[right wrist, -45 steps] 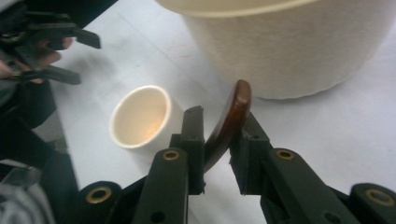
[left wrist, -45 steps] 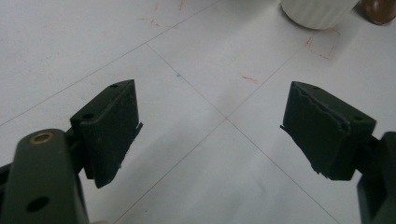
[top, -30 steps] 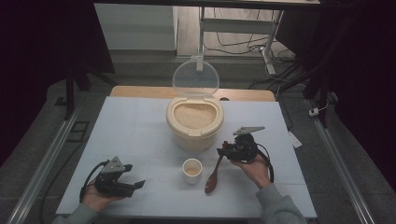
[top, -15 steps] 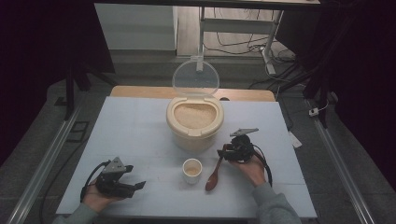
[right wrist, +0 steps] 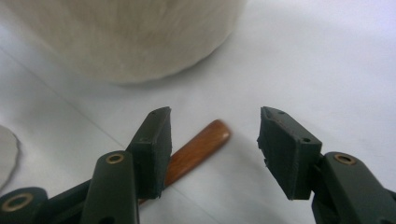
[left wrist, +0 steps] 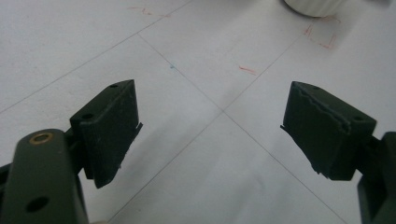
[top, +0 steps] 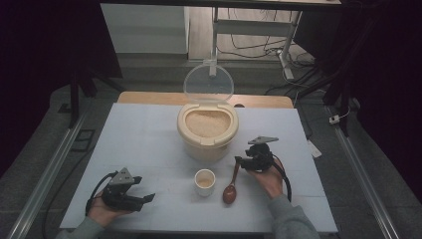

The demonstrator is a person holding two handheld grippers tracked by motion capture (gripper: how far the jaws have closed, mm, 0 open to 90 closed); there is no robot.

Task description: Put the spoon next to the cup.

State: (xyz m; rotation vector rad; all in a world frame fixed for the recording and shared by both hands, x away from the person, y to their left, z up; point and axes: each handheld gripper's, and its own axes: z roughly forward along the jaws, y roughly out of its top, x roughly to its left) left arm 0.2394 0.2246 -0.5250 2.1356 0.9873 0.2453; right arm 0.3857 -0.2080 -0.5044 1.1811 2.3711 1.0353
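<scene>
— Changed since a second ago? Over at the right gripper [top: 242, 163], jaws spread apart, having just been opening, with nothing between the pads now.

— And the wooden spoon [top: 232, 185]?

— Let go. Lying flat on the white table [top: 149, 144], bowl toward the person, handle end just under the left jaw in the right gripper view [right wrist: 198, 144]. Earlier gripped at the upper handle and held at a slant.

— Any shift of the spoon itself?

— Slightly, yes: bowl now a touch nearer the small cup [top: 204, 181], handle more upright in the high view.

— The right hand [top: 266, 177]?

— Barely moved; drawn back a little toward the table's near edge.
</scene>
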